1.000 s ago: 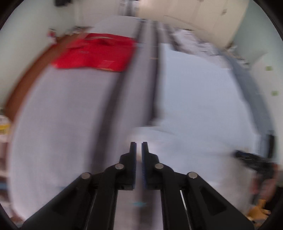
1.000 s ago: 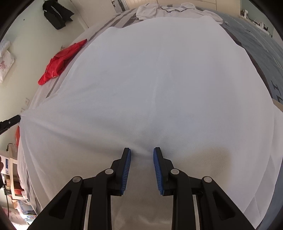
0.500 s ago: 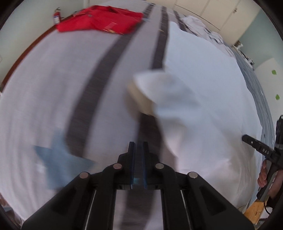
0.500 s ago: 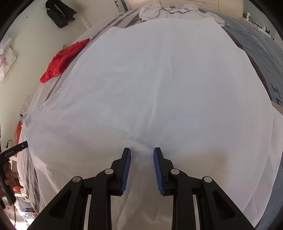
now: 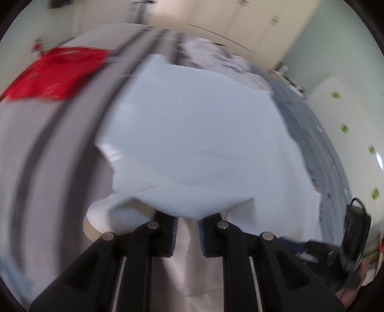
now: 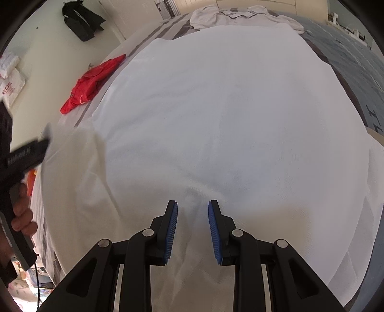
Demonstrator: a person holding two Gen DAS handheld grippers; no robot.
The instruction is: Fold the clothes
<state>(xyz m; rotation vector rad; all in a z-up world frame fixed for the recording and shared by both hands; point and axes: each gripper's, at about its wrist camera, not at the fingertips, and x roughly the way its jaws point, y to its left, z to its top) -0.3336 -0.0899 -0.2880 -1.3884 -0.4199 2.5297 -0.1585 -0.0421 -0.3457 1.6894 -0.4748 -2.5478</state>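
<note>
A big white cloth lies spread over the bed. My right gripper is at its near edge, shut on a bunched ridge of the fabric, and creases fan out from the blue pads. My left gripper is at the cloth's left edge. Its jaws are opening, and a floppy fold of the white cloth hangs over the fingertips without being pinched. This view is blurred. The right wrist view shows the left gripper held in a hand, with its tip at the cloth's edge.
The bed has a grey striped sheet. A red garment lies on its left side and a white shirt at the far end. A blue patterned cover runs along the right. A black garment hangs on the wall.
The left gripper was shut and out over the striped sheet. It has swung back to the cloth's edge and its jaws have parted. The right gripper has kept still.
</note>
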